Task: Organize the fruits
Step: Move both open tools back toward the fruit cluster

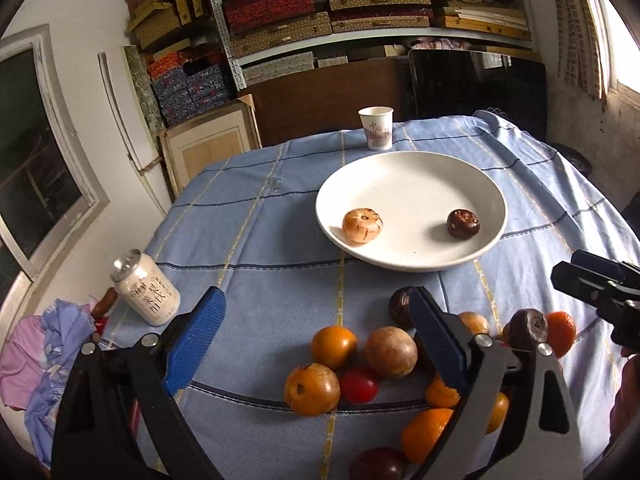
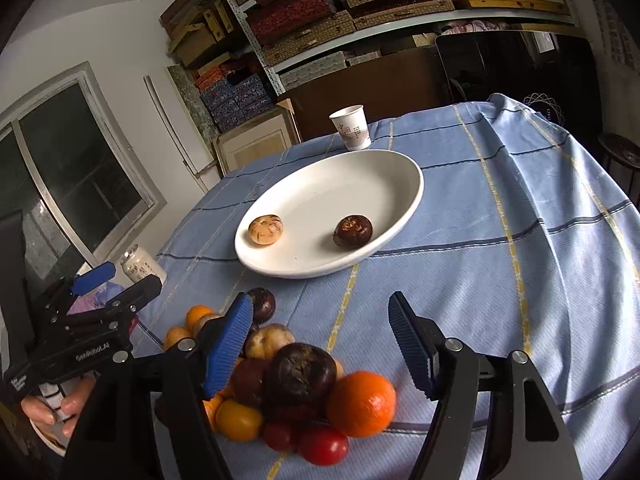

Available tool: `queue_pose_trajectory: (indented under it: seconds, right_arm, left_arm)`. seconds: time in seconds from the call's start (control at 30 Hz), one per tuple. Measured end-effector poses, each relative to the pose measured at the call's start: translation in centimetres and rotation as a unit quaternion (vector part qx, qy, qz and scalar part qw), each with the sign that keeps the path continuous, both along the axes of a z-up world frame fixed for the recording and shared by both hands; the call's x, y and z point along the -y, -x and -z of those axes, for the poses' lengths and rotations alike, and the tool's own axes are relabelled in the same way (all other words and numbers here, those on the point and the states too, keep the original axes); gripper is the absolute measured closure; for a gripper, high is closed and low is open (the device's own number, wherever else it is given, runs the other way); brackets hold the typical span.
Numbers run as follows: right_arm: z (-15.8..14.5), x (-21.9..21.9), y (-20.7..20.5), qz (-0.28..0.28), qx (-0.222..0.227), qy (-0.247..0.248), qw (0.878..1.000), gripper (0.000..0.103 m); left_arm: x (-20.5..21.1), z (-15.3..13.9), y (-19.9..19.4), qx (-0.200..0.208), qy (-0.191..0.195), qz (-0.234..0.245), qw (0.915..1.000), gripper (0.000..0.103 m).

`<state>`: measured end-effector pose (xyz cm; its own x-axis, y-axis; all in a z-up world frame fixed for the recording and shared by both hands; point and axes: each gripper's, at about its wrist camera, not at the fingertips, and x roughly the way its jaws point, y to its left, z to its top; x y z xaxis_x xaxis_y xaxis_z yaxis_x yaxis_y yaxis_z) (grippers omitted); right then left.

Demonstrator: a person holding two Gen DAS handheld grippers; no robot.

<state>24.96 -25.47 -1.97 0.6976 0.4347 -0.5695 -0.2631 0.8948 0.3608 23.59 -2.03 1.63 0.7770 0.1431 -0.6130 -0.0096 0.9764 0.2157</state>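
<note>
A white plate [image 1: 408,258] [image 2: 404,204] on the blue tablecloth holds a tan fruit [image 1: 362,225] [image 2: 266,229] and a dark brown fruit [image 1: 463,223] [image 2: 353,231]. A pile of fruit lies near the front edge: oranges [image 1: 333,347] [image 2: 361,403], dark mangosteens [image 2: 299,374] [image 1: 527,329], a tan fruit [image 1: 390,352], red tomatoes [image 2: 322,445] [image 1: 358,385]. My left gripper [image 1: 320,328] is open and empty above the pile's left side. My right gripper [image 2: 320,340] is open and empty above the pile, and shows at the right of the left wrist view [image 1: 592,286].
A paper cup [image 1: 376,127] [image 2: 352,126] stands behind the plate. A white drink can [image 1: 145,292] [image 2: 141,266] stands at the table's left edge. Crumpled cloth [image 1: 44,360] lies off the left edge. Shelves of boxes [image 1: 320,12] stand behind the table.
</note>
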Motion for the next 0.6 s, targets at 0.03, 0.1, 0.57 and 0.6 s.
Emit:
queue_pose_trajectory:
  seconds: [0.03, 0.1, 0.57, 0.6]
  right_arm:
    - [0.0, 0.0, 0.3, 0.000, 0.002, 0.005, 1.000, 0.032]
    - [0.1, 0.1, 1.0, -0.002, 0.005, 0.021, 1.000, 0.032]
    - [2.0, -0.8, 5.3, -0.083, -0.039, 0.085, 0.992, 0.058]
    - [2.3, -0.8, 5.1, -0.085, -0.051, 0.085, 0.992, 0.060]
  left_arm:
    - [-0.8, 0.3, 0.3, -0.001, 0.018, 0.007, 0.9998, 0.012]
    - [-2.3, 1.1, 0.6, -0.011, 0.043, 0.009, 0.9990, 0.012]
    - [-7.0, 5.0, 5.4, -0.069, 0.145, 0.083, 0.9835, 0.012]
    - [-6.6, 5.2, 5.6, -0.071, 0.139, 0.090, 0.9835, 0.012]
